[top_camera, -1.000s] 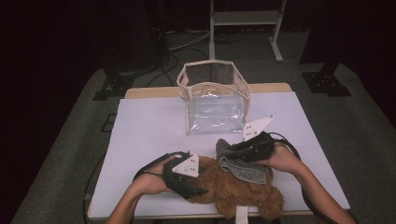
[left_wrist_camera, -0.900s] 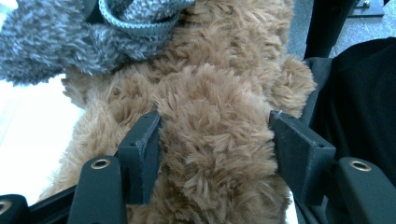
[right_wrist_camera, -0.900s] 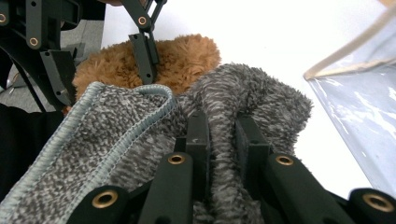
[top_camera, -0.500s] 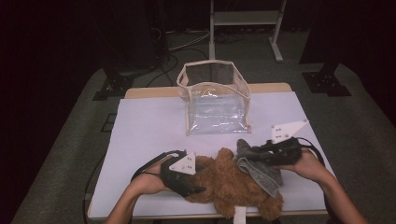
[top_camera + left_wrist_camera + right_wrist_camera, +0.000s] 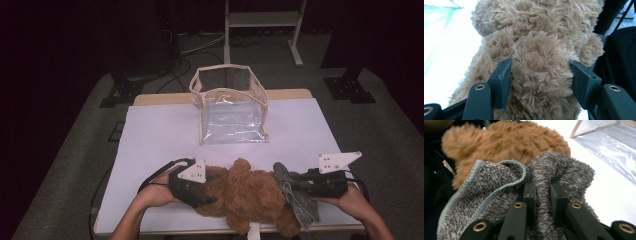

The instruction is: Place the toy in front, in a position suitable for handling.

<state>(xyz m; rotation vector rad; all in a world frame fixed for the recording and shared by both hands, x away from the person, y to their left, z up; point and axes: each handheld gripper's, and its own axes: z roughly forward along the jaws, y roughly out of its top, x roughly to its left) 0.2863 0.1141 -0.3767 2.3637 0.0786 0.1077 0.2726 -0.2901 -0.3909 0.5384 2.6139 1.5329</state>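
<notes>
- Here the brown teddy bear (image 5: 250, 197) lies on its side along the near edge of the white-covered counter (image 5: 160, 135), between the two hands.
- The left tool (image 5: 212, 187) comes in from the bear's left end; in the left gripper view its two black jaws press into the plush (image 5: 540, 75) from either side, pinching a thick fold of the bear's fur between the pads.
- The left hand (image 5: 155, 192) wraps the body of that tool, with a black cable looping out behind it over the counter.
- The grey fleece cloth (image 5: 297, 197) is draped against the bear's right end, partly on the bear and partly hanging toward the counter edge.
- The right tool (image 5: 295, 184) points left at that cloth; in the right gripper view its jaws stand nearly together with a ridge of the grey cloth (image 5: 544, 195) pinched between them.
- A pale blue stitched hem runs along the cloth's edge, curling to the left of the right tool's jaws in the right gripper view, and the brown bear (image 5: 506, 142) lies just behind the cloth.
- The right hand (image 5: 352, 200) holds its tool low over the counter's near right corner.
- A clear plastic bag with beige trim (image 5: 230, 107) stands upright and open-topped at the far middle of the counter, well apart from bear and cloth.
</notes>
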